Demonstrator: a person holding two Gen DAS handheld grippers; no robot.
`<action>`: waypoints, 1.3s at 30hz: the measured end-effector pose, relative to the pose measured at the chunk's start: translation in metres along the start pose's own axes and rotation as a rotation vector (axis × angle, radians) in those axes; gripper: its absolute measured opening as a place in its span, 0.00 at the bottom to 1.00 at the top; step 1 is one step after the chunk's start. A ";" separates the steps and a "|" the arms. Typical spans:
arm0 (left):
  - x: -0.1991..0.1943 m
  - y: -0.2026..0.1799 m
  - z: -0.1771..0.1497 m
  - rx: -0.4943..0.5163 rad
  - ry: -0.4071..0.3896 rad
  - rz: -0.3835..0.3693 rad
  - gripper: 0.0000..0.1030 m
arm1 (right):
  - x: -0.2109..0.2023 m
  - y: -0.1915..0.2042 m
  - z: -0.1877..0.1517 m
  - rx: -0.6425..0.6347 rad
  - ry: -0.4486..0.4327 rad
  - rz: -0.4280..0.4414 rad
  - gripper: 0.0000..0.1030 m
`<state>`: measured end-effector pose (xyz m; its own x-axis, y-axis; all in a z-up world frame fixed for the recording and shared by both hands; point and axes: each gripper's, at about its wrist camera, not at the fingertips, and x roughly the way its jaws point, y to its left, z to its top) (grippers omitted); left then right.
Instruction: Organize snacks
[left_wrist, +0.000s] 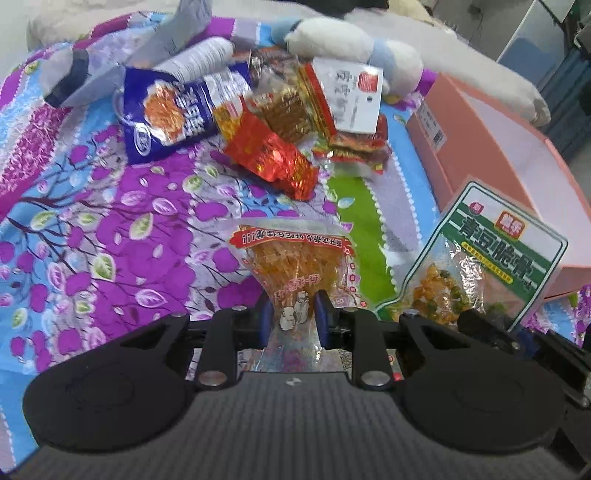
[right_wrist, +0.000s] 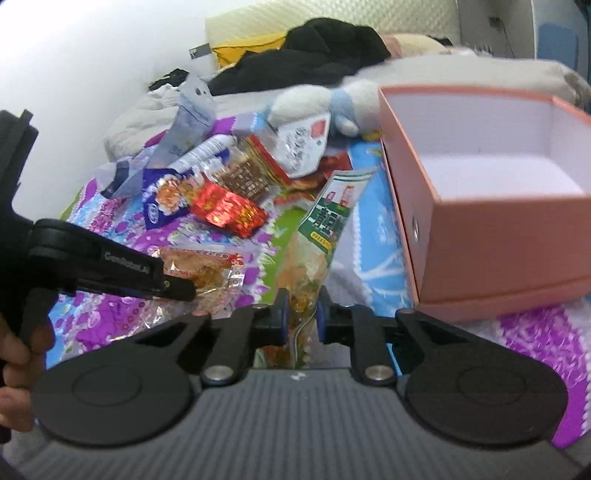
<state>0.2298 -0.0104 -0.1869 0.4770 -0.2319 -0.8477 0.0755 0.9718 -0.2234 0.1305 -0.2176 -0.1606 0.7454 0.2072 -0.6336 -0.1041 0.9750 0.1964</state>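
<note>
Left gripper (left_wrist: 293, 314) pinching the orange snack packet (left_wrist: 291, 258) between narrow jaws, lifting it over the floral bedspread (left_wrist: 110, 229). Right gripper (right_wrist: 301, 314) clamping the green pea snack bag (right_wrist: 325, 229) upright, just beside the open pink box (right_wrist: 495, 236). Remaining snack pile (left_wrist: 266, 129) lying farther back on the bed, against a plush toy (left_wrist: 332, 37).

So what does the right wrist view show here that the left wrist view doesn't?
Only the right wrist view: the pink cardboard box's empty white interior, a black garment behind, and the left tool from outside. Only the left wrist view: the green-labelled pea snack bag's full front. Both: the orange dried-snack packet in the left tool, the shiny red foil packet, the blue noodle bag.
</note>
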 end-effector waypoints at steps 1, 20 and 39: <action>-0.005 0.001 0.000 0.004 -0.011 -0.002 0.27 | -0.003 0.002 0.003 -0.009 -0.004 -0.002 0.14; -0.057 0.009 0.001 -0.017 -0.119 -0.094 0.26 | -0.032 0.028 0.029 -0.077 -0.052 -0.047 0.11; -0.110 -0.077 0.075 0.082 -0.240 -0.193 0.26 | -0.090 -0.012 0.107 -0.055 -0.196 -0.136 0.11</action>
<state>0.2376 -0.0568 -0.0402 0.6392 -0.4053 -0.6536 0.2504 0.9132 -0.3214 0.1347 -0.2561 -0.0259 0.8679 0.0594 -0.4932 -0.0256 0.9968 0.0751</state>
